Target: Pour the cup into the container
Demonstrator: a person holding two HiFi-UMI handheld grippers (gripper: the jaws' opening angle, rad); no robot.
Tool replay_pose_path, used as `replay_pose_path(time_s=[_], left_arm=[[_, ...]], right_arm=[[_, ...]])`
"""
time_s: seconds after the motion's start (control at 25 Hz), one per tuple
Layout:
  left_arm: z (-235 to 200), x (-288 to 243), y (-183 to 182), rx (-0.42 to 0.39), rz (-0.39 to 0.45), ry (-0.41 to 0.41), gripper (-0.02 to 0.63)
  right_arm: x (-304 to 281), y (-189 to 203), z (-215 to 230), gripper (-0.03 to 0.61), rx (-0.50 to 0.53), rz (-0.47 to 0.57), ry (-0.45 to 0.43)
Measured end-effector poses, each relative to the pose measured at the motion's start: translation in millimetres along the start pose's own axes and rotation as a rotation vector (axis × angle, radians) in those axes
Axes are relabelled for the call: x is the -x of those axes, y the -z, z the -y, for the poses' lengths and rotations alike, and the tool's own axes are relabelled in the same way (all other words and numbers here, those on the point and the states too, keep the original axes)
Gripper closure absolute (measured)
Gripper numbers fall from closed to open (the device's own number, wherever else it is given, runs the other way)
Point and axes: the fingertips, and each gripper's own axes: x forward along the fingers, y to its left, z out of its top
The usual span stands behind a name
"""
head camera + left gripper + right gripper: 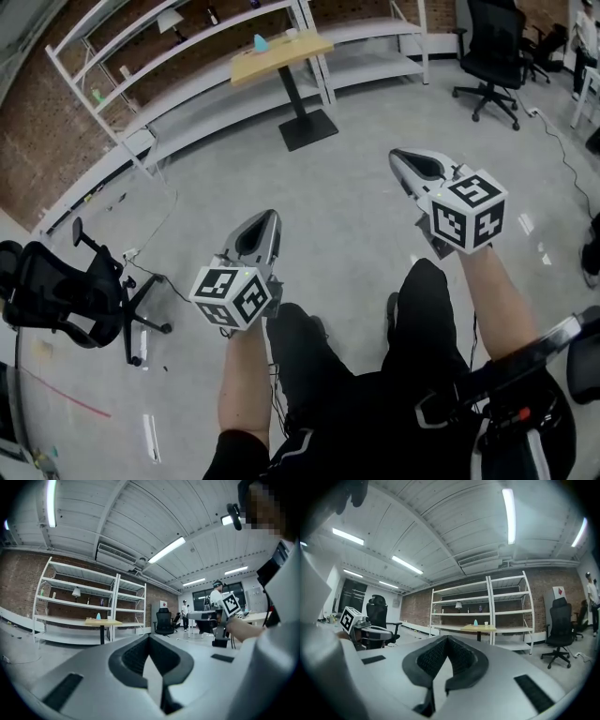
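Left gripper and right gripper are both closed and empty, well short of the table. On the table stand a cup and a blue thing, too small to identify. Arriving with jaws closed would likely topple the cup and spill it.

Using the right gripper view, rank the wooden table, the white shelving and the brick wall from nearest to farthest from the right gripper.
1. wooden table, straight ahead on the open floor.
2. white shelving, behind the table.
3. brick wall, at the back, behind the shelving.
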Motion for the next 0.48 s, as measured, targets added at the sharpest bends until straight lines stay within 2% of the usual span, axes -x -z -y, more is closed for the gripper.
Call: replay_pose_path(time_s=[0.48], left_arm=[[1.1, -1.2, 8.4, 0.006, 0.003, 0.007, 0.613]], right_arm=[[-2.2, 10.0, -7.5, 0.575, -0.016, -0.003, -0.021]])
